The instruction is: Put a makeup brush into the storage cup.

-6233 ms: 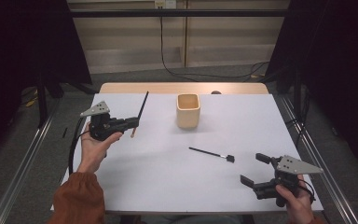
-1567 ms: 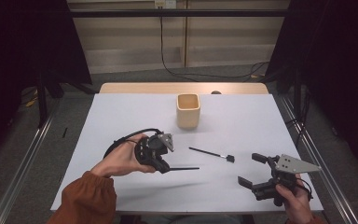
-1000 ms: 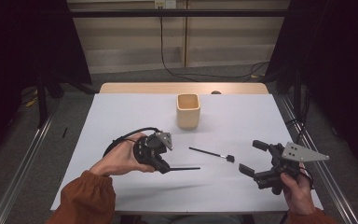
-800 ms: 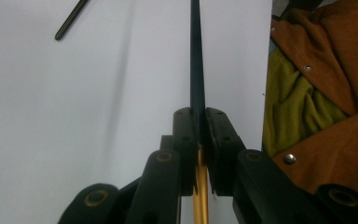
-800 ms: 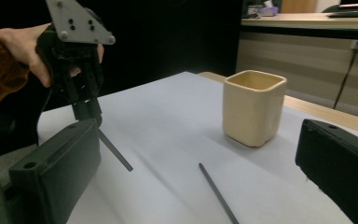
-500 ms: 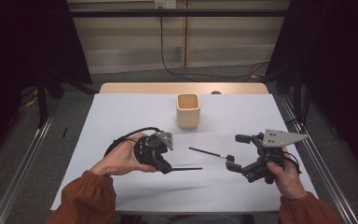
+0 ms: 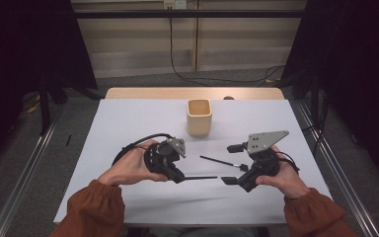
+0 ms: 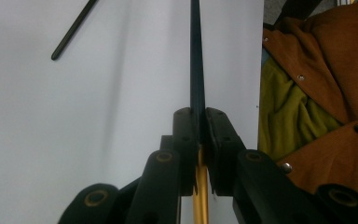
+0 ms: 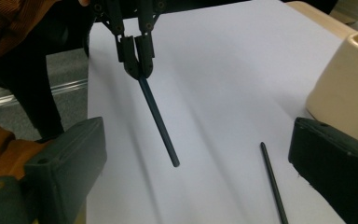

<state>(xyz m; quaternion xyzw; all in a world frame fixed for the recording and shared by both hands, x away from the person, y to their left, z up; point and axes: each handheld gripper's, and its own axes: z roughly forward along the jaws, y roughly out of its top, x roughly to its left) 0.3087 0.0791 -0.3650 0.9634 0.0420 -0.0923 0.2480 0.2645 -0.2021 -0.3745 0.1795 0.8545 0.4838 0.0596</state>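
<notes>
**Rod held level, aimed at the other hand**

Right gripper (image 7: 231, 164) has its jaws wide, nothing between them. Left gripper (image 7: 178, 177) is clamped on a thin dark rod (image 7: 200, 177), held above the white table (image 7: 128, 123), long axis level, tip pointing toward the right gripper.

Cut off, hidden and too small

In the left gripper view the held rod (image 8: 196, 51) runs off the top edge, so its tip is cut off, and its lower end is hidden between the shut jaws of the left gripper (image 8: 198, 122). In that view the other rod (image 8: 73, 29) leaves the top edge too. In the right gripper view the lying rod (image 9: 272, 182) runs off the bottom edge and the cup (image 9: 345, 88) is cut by the right edge. In the high view the small dark thing (image 7: 228, 98) behind the cup is too small to tell.
</notes>
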